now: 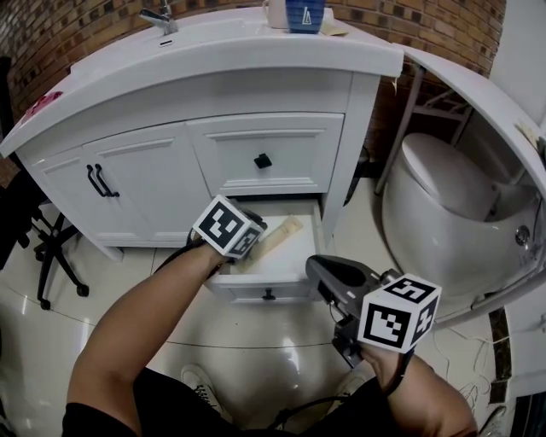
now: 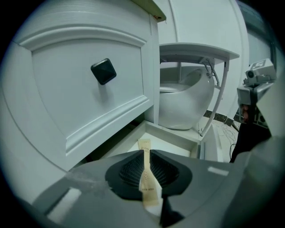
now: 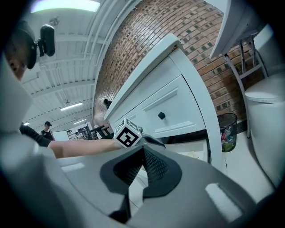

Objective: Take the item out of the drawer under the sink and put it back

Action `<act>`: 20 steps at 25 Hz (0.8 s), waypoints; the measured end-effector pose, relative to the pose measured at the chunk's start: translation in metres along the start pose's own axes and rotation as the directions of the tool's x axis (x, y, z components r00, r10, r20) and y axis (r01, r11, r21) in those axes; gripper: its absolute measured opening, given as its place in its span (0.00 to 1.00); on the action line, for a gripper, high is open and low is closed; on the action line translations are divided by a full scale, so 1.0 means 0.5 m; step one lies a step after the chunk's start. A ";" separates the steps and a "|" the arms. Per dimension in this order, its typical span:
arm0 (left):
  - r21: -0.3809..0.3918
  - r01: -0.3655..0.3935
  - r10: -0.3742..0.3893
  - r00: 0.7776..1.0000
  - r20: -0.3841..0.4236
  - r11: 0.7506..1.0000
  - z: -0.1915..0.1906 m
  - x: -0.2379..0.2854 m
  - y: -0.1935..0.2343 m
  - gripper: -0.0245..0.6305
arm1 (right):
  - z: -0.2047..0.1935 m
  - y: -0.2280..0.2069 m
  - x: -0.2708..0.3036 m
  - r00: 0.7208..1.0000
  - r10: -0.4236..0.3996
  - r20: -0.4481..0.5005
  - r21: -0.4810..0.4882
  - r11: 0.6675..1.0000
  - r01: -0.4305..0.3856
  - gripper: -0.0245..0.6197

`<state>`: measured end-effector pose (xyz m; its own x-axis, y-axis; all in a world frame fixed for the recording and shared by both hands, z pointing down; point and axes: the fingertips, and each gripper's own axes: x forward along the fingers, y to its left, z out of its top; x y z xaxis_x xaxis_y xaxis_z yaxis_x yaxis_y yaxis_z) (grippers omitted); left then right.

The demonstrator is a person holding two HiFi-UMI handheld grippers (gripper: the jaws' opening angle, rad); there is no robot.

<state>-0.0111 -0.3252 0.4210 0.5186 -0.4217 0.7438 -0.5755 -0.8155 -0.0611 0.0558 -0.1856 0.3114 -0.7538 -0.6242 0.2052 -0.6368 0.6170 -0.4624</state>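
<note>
The lower drawer (image 1: 312, 253) of the white sink cabinet stands pulled out. My left gripper (image 1: 253, 241) reaches into it and is shut on a thin beige packet (image 1: 276, 240), which sticks out toward the drawer's back right. In the left gripper view the packet (image 2: 147, 178) stands edge-on between the pads of the left gripper (image 2: 149, 164), above the drawer floor (image 2: 178, 149). My right gripper (image 1: 316, 268) hangs just right of the drawer front, shut and holding nothing. In the right gripper view its jaws (image 3: 143, 156) meet, and the left gripper's marker cube (image 3: 128, 136) shows beyond them.
The upper drawer with a black knob (image 1: 263, 160) is closed above the open one. A white toilet (image 1: 444, 205) stands close on the right. A black chair (image 1: 51, 247) is at the left. A blue cup (image 1: 304, 13) sits on the sink top. A waste bin (image 3: 228, 127) stands by the brick wall.
</note>
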 end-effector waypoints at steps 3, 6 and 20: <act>0.000 -0.026 0.026 0.999 0.042 1.000 0.013 -0.031 0.001 0.06 | -0.006 0.003 0.002 1.000 0.000 -0.007 -0.005 1.000 0.000 0.05; -0.034 -0.045 0.049 0.991 0.121 0.998 0.031 -0.078 0.005 0.05 | -0.003 0.005 -0.004 1.000 -0.004 0.000 -0.009 1.000 0.004 0.05; -0.261 0.114 0.028 0.874 0.485 0.959 0.006 -0.347 -0.093 0.05 | -0.010 0.024 -0.019 1.000 0.001 0.008 -0.015 1.000 -0.001 0.05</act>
<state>-0.0724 -0.2152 0.2926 0.7437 -0.5839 0.3256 -0.6576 -0.7264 0.1996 0.0546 -0.1698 0.3081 -0.7533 -0.6271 0.1981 -0.6384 0.6249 -0.4495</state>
